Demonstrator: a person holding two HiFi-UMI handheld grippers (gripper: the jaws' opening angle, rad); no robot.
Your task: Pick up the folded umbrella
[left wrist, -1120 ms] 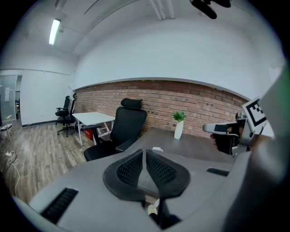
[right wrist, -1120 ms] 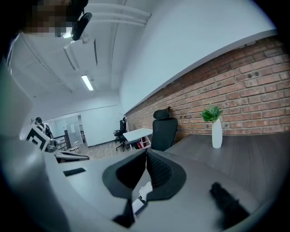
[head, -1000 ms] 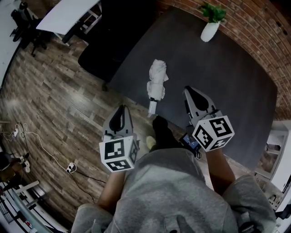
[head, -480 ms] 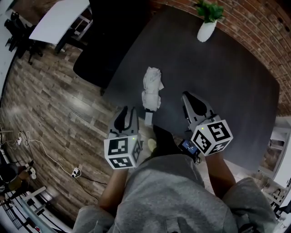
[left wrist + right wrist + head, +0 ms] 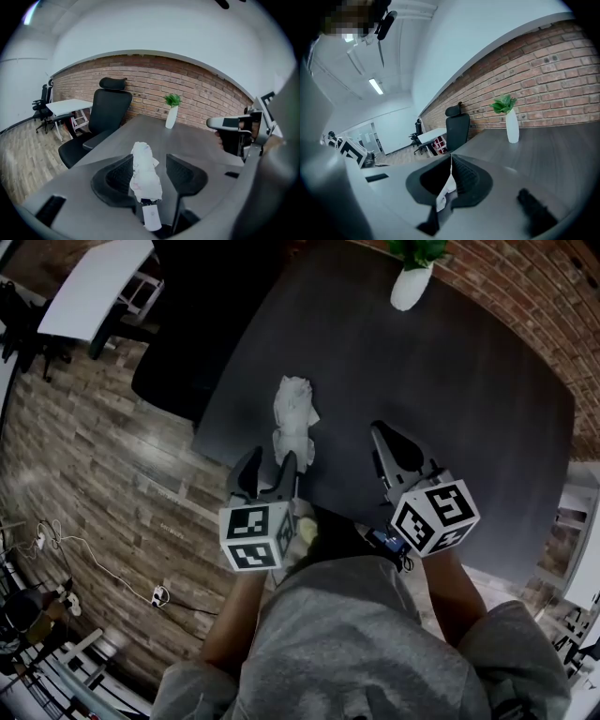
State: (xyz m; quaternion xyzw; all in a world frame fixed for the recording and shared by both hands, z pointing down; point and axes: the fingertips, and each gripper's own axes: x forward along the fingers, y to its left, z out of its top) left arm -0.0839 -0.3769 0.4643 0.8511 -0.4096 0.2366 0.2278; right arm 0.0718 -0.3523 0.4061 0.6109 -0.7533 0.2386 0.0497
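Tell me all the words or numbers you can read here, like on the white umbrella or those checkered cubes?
There are no words or numbers that can be read anywhere.
On the crumpled white folded umbrella: no print can be made out.
On the two grey cubes with black-and-white square patterns: patterns only, no letters.
On the small lit screen beside the right cube: too small to read.

Between the left gripper's (image 5: 150,161) black, just-opening fingers (image 5: 117,180) lay a white folded umbrella (image 5: 144,176); beyond them, a dark grey table (image 5: 199,140) and a red-brick wall (image 5: 140,79).
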